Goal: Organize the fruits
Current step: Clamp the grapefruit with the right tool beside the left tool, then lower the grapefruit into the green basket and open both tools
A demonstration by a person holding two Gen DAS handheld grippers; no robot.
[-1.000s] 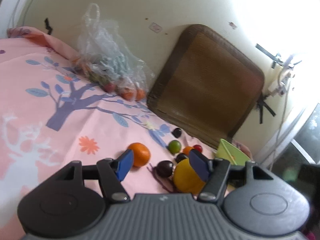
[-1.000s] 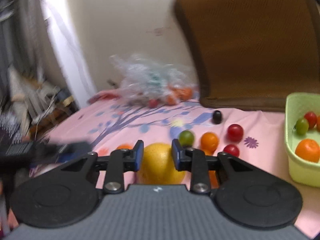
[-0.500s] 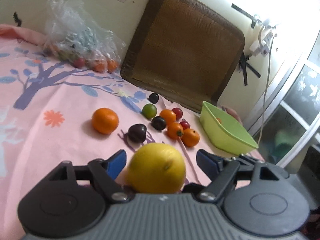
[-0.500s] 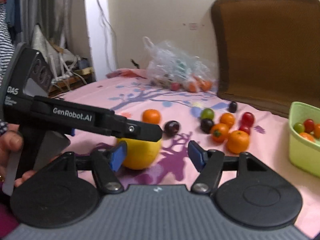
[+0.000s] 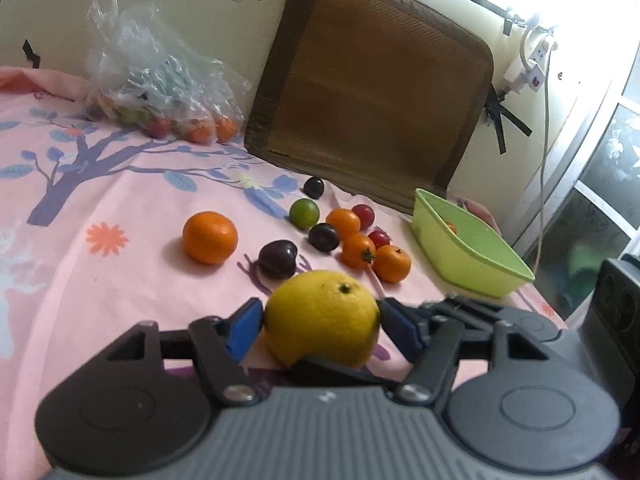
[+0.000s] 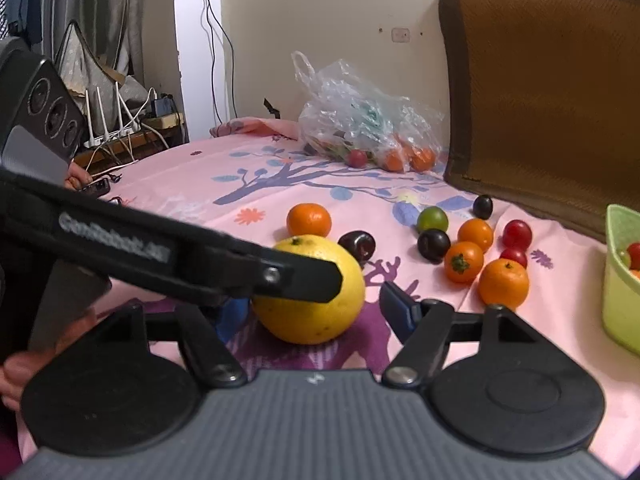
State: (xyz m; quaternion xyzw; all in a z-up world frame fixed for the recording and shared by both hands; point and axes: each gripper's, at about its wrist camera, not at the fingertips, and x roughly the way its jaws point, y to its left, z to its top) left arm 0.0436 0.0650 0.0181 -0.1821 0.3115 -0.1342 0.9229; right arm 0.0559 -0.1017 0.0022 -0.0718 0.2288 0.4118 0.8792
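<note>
A big yellow citrus (image 5: pixel 322 317) sits on the pink cloth between the blue pads of my left gripper (image 5: pixel 320 326), which is shut on it. It also shows in the right wrist view (image 6: pixel 312 292), with the left gripper's black finger (image 6: pixel 296 276) across it. My right gripper (image 6: pixel 316 308) is open and empty just behind the citrus. Several small fruits lie beyond: an orange (image 5: pixel 210 237), a dark plum (image 5: pixel 277 259), a green lime (image 5: pixel 304 213) and tomatoes (image 5: pixel 358 251). A green basket (image 5: pixel 468 252) stands at the right and holds some fruit (image 6: pixel 634 254).
A clear plastic bag of fruit (image 5: pixel 160 92) lies at the back left against the wall. A brown mesh chair back (image 5: pixel 372 92) leans on the wall behind the fruits. A power strip and cord (image 5: pixel 536 56) hang at the right.
The left gripper has closed its pads onto the yellow citrus. The right gripper has opened, let the citrus go and backed away a little.
</note>
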